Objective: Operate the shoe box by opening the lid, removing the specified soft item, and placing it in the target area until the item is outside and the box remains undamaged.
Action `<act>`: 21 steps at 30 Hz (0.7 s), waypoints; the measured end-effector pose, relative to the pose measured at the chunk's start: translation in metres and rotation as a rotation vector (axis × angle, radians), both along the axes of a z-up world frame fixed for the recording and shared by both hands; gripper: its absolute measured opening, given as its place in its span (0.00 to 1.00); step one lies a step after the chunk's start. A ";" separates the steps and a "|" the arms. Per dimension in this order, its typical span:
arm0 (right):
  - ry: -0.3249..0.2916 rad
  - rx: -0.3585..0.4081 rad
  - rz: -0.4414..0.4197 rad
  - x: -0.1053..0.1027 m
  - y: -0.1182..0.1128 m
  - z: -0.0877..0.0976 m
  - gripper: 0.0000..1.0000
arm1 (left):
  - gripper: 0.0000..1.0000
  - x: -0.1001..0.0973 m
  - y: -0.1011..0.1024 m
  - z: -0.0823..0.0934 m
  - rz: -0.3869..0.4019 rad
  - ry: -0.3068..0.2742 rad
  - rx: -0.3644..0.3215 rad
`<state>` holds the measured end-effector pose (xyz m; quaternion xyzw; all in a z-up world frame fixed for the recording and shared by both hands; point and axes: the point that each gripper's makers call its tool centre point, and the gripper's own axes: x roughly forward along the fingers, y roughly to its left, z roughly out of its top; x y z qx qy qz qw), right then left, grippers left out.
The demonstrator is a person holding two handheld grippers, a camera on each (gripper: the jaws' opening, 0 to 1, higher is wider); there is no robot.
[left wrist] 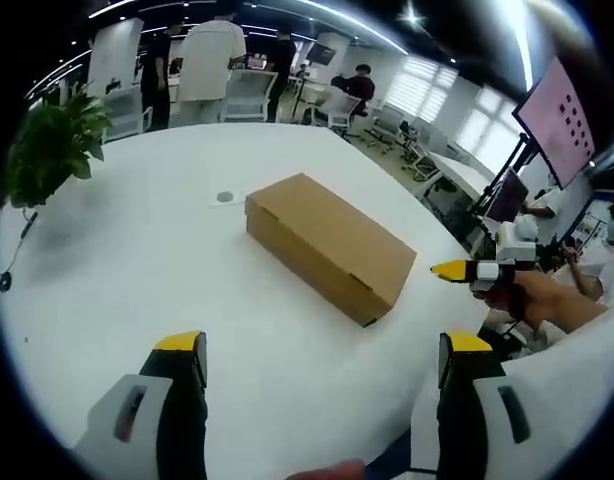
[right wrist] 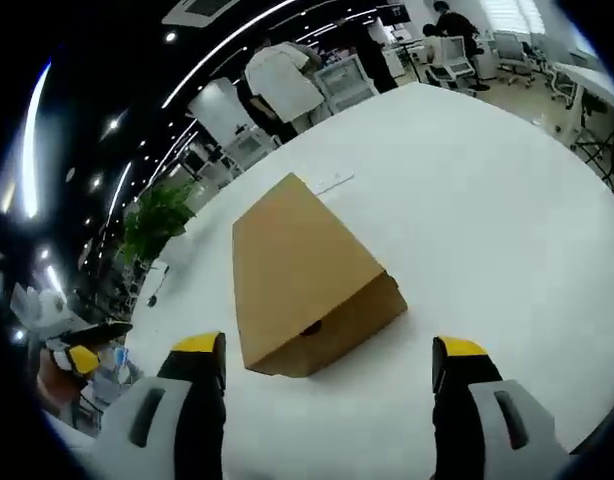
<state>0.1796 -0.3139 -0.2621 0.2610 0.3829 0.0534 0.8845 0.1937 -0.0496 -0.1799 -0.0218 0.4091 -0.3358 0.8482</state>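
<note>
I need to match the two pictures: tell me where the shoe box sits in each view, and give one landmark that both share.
Left gripper view: the shoe box lies closed at centre, slightly right, on the white table.
Right gripper view: it sits at centre, near end between the open jaws.
Shared landmark: the potted plant, at the table's edge beyond the box in both.

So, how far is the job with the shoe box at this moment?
Nothing looks done yet: the shoe box sits closed on the white table. Both grippers, left and right, are open and apart from it. Opening the lid, removing the soft item and placing it all remain.
</note>
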 end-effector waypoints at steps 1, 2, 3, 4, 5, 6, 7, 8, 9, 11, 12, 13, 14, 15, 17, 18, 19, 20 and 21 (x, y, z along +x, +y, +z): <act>0.001 0.019 -0.015 0.001 0.001 -0.001 0.86 | 0.98 -0.001 0.000 0.000 -0.001 0.001 0.001; 0.013 0.045 -0.035 0.002 0.001 -0.004 0.86 | 0.98 -0.001 0.001 0.000 -0.002 0.001 0.001; 0.017 0.052 -0.039 0.003 0.002 -0.006 0.85 | 0.98 -0.001 0.001 0.000 -0.002 0.001 0.000; 0.020 0.063 -0.048 0.003 0.002 -0.007 0.85 | 0.98 -0.001 0.001 0.000 -0.002 0.002 0.001; 0.025 0.070 -0.055 0.004 0.003 -0.008 0.85 | 0.98 -0.001 0.002 0.000 -0.002 0.001 0.001; 0.034 0.083 -0.064 0.004 0.004 -0.011 0.84 | 0.98 -0.001 0.002 0.001 -0.001 -0.001 0.000; 0.042 0.104 -0.076 0.004 0.005 -0.012 0.83 | 0.98 -0.001 0.003 0.001 -0.001 -0.001 0.000; 0.046 0.112 -0.083 0.005 0.005 -0.014 0.82 | 0.98 0.000 0.004 0.000 0.000 -0.001 0.000; 0.050 0.121 -0.094 0.006 0.004 -0.016 0.82 | 0.98 0.000 0.005 0.001 0.001 -0.001 0.001; 0.058 0.154 -0.116 0.007 0.006 -0.017 0.81 | 0.98 0.001 0.006 0.002 0.002 -0.003 0.000; 0.062 0.190 -0.138 0.008 0.008 -0.017 0.80 | 0.98 0.001 0.006 0.002 0.003 -0.004 0.000; 0.062 0.238 -0.162 0.010 0.010 -0.017 0.79 | 0.98 0.001 0.006 0.002 0.003 -0.003 0.001; 0.075 0.259 -0.176 0.010 0.010 -0.021 0.79 | 0.97 0.001 0.007 0.002 0.003 -0.003 0.001; 0.084 0.273 -0.181 0.010 0.011 -0.023 0.79 | 0.97 0.001 0.007 0.002 0.004 -0.001 -0.004; 0.082 0.279 -0.192 0.011 0.011 -0.026 0.78 | 0.97 0.001 0.008 0.004 0.019 0.008 -0.026; 0.084 0.279 -0.192 0.011 0.011 -0.026 0.78 | 0.97 0.001 0.008 0.004 0.020 0.009 -0.027; 0.087 0.280 -0.192 0.011 0.013 -0.027 0.78 | 0.97 0.001 0.008 0.004 0.019 0.010 -0.026; 0.090 0.281 -0.192 0.012 0.013 -0.028 0.78 | 0.97 0.000 0.008 0.004 0.018 0.009 -0.022; 0.094 0.281 -0.191 0.012 0.014 -0.029 0.78 | 0.97 -0.001 0.009 0.003 0.017 0.010 -0.020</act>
